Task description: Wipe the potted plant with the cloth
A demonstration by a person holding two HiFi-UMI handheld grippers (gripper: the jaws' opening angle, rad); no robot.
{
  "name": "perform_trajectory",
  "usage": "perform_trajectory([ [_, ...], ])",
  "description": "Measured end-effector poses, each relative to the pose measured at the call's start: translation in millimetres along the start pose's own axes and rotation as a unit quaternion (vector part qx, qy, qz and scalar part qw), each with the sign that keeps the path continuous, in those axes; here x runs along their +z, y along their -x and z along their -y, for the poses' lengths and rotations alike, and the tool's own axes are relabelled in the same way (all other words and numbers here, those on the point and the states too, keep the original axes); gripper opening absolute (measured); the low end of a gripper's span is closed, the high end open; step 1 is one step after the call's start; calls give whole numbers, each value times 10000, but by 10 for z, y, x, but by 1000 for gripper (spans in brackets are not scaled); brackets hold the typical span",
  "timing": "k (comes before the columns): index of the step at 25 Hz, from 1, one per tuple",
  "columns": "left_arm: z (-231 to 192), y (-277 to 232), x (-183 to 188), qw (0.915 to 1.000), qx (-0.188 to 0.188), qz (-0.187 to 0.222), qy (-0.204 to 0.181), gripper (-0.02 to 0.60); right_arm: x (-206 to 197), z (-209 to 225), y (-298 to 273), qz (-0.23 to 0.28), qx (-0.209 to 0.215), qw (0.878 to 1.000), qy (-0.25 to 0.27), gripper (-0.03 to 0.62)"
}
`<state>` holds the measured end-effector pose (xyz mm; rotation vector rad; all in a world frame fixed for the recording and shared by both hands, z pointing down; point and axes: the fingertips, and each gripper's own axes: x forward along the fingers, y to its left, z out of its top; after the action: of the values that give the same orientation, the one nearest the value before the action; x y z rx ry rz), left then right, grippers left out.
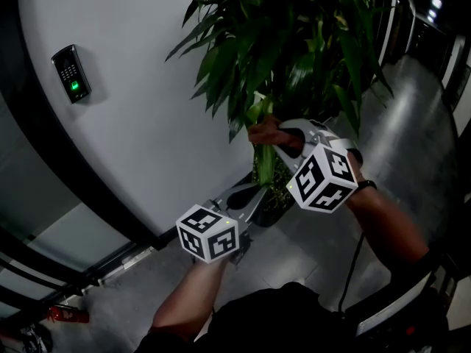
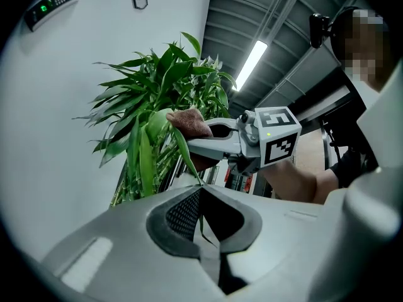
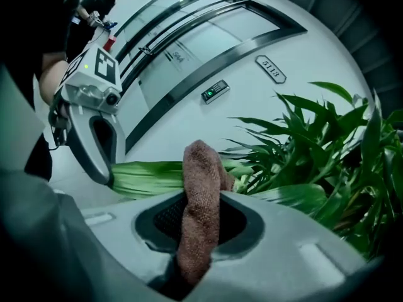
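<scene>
The potted plant [image 1: 280,43] stands against a curved white wall, its long green leaves spreading overhead. My left gripper [image 1: 255,195] points level and is shut on the tip of one long leaf [image 2: 181,148], holding it stretched out. My right gripper [image 1: 278,135] is shut on a brown cloth [image 3: 200,187], which stands up between its jaws. The cloth [image 1: 263,131] lies on the upper part of that same leaf [image 3: 148,178], near the stems. In the left gripper view the right gripper [image 2: 196,142] and the cloth [image 2: 189,121] sit just beyond my closed jaws.
A door keypad with a green light [image 1: 71,73] hangs on the wall [image 1: 147,109] to the left. The dark pot [image 1: 274,210] stands on a grey glossy floor [image 1: 412,123]. A number plate [image 3: 270,70] is above the keypad. A person [image 3: 94,5] stands far off.
</scene>
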<state>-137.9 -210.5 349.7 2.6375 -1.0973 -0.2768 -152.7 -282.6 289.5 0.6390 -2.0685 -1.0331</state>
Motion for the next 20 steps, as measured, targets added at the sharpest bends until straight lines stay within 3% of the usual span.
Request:
perform_trajectory([
  [11,-26,7,-15,10000,37,-38,-48,18,43,-670,206,-35,933,9946,463,64],
  [20,-52,5,-62,9997,88,-146,-183,18,34,-996,342,-98,1733,9822,720,64],
])
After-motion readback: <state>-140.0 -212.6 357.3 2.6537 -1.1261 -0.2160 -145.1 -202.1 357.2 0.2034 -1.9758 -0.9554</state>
